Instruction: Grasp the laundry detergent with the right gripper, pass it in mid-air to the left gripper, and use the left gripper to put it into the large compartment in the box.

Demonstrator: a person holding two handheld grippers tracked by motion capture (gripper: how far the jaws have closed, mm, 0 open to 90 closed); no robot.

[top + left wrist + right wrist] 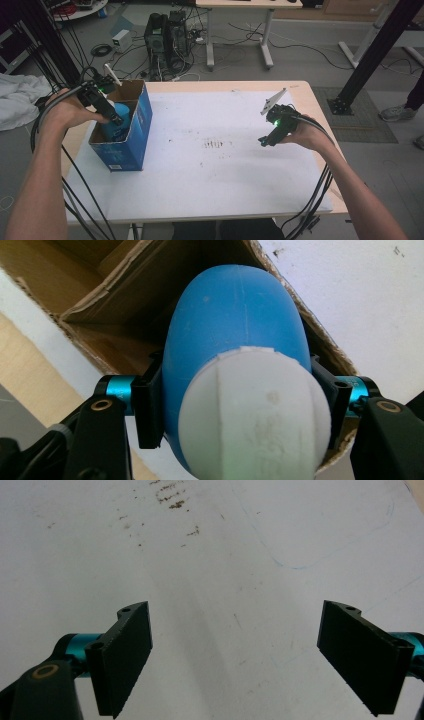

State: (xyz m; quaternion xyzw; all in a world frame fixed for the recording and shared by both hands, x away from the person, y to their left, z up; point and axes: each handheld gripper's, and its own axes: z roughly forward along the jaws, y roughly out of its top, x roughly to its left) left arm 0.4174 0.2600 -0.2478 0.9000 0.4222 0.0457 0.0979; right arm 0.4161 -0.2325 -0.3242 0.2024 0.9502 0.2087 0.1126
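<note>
Your left gripper (118, 120) has its jaws clamped on a blue bottle with a white cap (235, 355), held in the open top of the blue cardboard box (140, 131) at the table's left edge, so the grasp is made, but the bottle is neither set down inside nor clear of the rim, and I cannot tell which way it is meant to go. Your right gripper (235, 660) hangs with its jaws spread wide and empty above the stained white table cover (225, 165), well apart from the box. The bottle looks smooth, rounded and glossy, its pale cap towards the camera, which suggests a slippery hold.
</note>
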